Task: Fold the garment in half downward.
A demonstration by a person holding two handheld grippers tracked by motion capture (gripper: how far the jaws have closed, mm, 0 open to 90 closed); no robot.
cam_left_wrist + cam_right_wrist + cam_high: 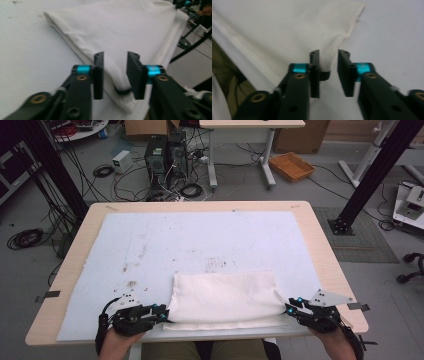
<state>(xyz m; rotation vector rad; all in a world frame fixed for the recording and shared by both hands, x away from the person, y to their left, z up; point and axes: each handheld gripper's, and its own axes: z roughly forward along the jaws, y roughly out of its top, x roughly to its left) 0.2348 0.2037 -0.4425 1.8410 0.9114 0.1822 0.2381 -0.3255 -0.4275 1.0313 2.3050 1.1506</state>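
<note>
A folded white cloth [225, 299] lies flat on a pale mat [200, 240] at the near edge of a wooden table [320, 245], just in front of the person. Nothing rests on the cloth or blocks it. Behind the cloth the mat shows small dark stains [131, 283]. Beyond the table, cables [170, 185], two computer towers [165, 155] and a woven basket [291, 166] sit on the floor.

The left gripper [161, 312] is at the cloth's left near corner, the right gripper [291, 309] at its right near corner. Each has its jaws partly open, gripping nothing. In the left gripper view [114, 72] the cloth's folded edge lies between the jaws, untouched by the pads. In the right gripper view [328, 72] the cloth's corner sits just ahead of the gap.

Both gripper views are blurred. The person's forearms are cut off at the bottom edge. A small dark loop between each pair of jaws is hard to identify.
</note>
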